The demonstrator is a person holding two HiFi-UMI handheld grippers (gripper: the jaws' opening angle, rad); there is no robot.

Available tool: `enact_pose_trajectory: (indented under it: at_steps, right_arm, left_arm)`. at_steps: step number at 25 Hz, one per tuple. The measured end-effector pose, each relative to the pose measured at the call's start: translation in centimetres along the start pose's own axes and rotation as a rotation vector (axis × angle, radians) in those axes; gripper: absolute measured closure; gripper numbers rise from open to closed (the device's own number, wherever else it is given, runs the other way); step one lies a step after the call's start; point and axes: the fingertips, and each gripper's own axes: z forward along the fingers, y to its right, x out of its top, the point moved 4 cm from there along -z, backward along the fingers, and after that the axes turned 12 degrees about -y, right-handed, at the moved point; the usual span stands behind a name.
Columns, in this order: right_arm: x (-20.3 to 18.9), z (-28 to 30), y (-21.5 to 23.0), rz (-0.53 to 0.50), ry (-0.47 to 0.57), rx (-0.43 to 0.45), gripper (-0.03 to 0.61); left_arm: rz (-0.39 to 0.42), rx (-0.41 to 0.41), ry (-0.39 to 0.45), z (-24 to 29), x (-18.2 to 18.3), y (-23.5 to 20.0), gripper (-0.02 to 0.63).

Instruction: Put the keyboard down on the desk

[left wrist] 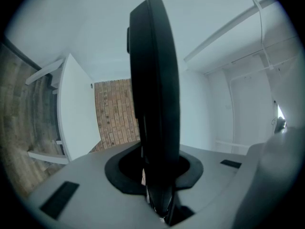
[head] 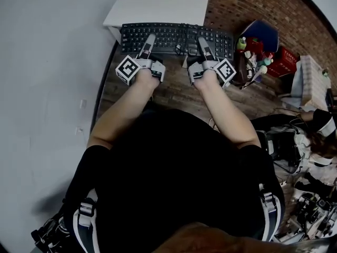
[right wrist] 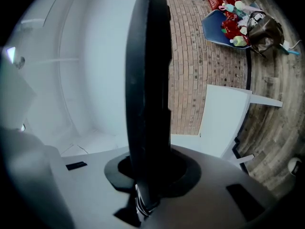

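Pale grey wall [head: 47, 88] is running down the left side, and a white rectangular table [head: 158, 4] is standing against it on a brick-patterned floor [head: 174, 96]. The person is reaching both bare forearms forward, toward the table.

The left hand-held gripper [head: 149, 40] is clamping the near edge of a long black keyboard [head: 176, 36] toward its left end. In the left gripper view, the slab [left wrist: 155, 80] is sitting edge-on, pinched between the jaws. The keyboard is lying level, keys up, along the table's near edge, with its far side overlapping that edge. I cannot tell whether it is touching the tabletop.

The right hand-held gripper [head: 203, 41] is gripping the same near edge toward the right end, jaws likewise pressing on the keyboard's body [right wrist: 147, 80].

Further right, on the floor, a blue bin [head: 260, 33] is holding bright toys, and a red basket [head: 284, 62] is sitting just beside it.
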Motion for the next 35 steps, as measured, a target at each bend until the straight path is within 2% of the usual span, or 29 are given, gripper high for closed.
enact_pose_trajectory:
  at_steps: [4,10,16,23,31,35]
  right_arm:
    - [1.7,-0.2,0.1,-0.004,-0.025,-0.021,0.487]
    - [3.5,1.2,0.9,0.013,-0.026,-0.034,0.488]
    - [3.8,4.9,2.2,0.003,-0.011,-0.023,0.488]
    - [5.9,11.9,4.9,0.004,0.019,-0.048,0.488]
    - [6.1,12.9,5.6,0.008,0.029,-0.054,0.488]
    - [6.8,15.1,6.1,0.006,0.034,-0.05,0.488]
  left_arm:
    - [-0.009,0.004,-0.029,1.6,-0.6,0.4,0.525]
    - [-0.014,0.035,-0.006,3.6,-0.1,-0.9,0.525]
    - [-0.021,-0.002,0.005,5.2,3.0,-2.5,0.525]
    - [-0.036,0.023,-0.013,9.8,8.7,-7.1,0.525]
    - [-0.041,0.027,-0.02,10.6,9.5,-8.0,0.523]
    - [-0.043,0.024,-0.021,12.0,11.2,-8.9,0.523]
